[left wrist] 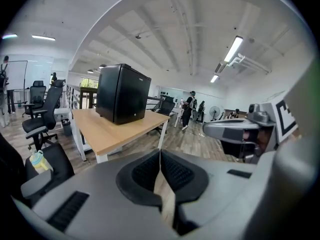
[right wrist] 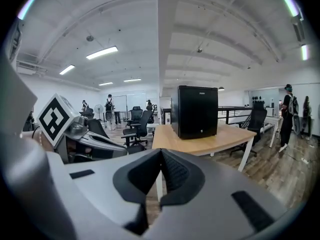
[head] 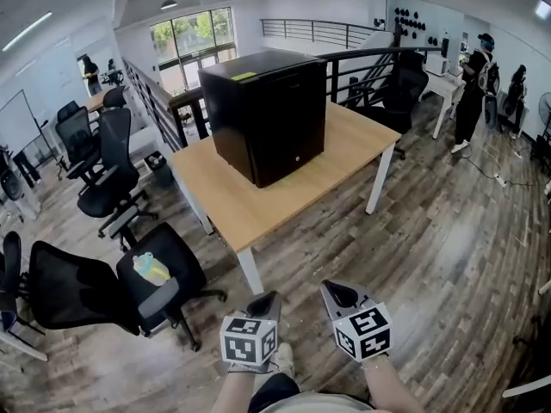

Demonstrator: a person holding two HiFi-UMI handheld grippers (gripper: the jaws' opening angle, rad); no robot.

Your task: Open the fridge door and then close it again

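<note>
Two jaw pairs pressed together, empty: left gripper [head: 269, 299] and right gripper [head: 331, 289] held low, near. Stood closed on the far wooden surface [head: 232, 205], well apart from both: black fridge [head: 263, 114].

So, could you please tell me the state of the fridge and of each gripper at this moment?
fridge: door shut, standing upright on the table.
left gripper: shut, nothing between its jaws, well short of the fridge.
right gripper: shut, nothing between its jaws, well short of the fridge.
</note>
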